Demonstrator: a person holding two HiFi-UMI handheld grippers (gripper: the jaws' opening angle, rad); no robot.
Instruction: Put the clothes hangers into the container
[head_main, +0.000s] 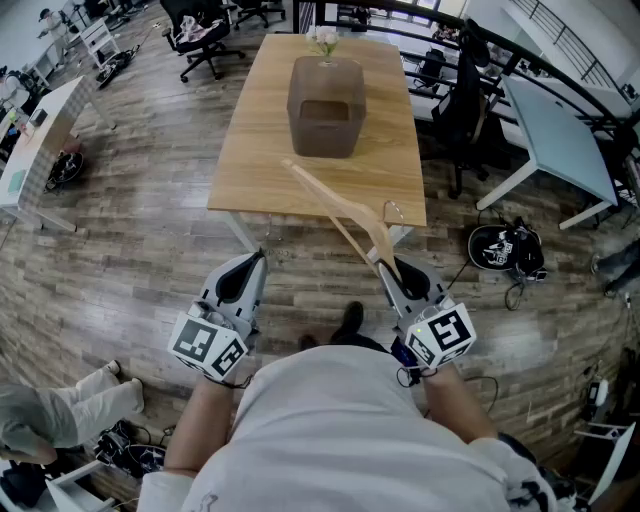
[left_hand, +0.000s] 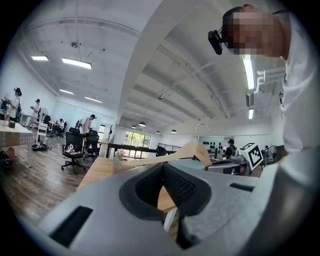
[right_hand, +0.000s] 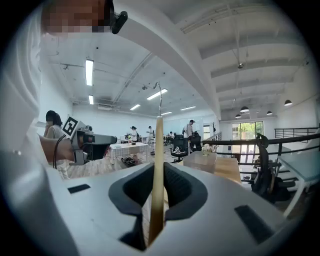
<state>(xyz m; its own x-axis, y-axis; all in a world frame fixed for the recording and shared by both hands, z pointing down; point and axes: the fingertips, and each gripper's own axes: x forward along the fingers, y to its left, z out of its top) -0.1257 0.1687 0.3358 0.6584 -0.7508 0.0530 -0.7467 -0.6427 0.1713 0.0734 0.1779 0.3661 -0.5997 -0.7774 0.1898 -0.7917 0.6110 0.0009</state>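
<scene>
A wooden clothes hanger (head_main: 335, 205) with a metal hook (head_main: 393, 210) slants out over the near edge of the wooden table (head_main: 250, 150). My right gripper (head_main: 384, 263) is shut on its near end. In the right gripper view the hanger (right_hand: 157, 170) stands edge-on between the jaws of that gripper (right_hand: 159, 165). The brown container (head_main: 325, 108) stands open-topped mid-table, beyond the hanger's far tip. My left gripper (head_main: 258, 257) hovers short of the table edge, shut and empty. In the left gripper view its tips (left_hand: 163, 165) meet, with the hanger (left_hand: 192, 150) off to the right.
A small vase of flowers (head_main: 322, 40) stands behind the container. Office chairs (head_main: 205, 35) and white desks (head_main: 555, 130) ring the table. A black bag (head_main: 505, 248) lies on the floor at right. Another person's legs (head_main: 60, 405) show at lower left.
</scene>
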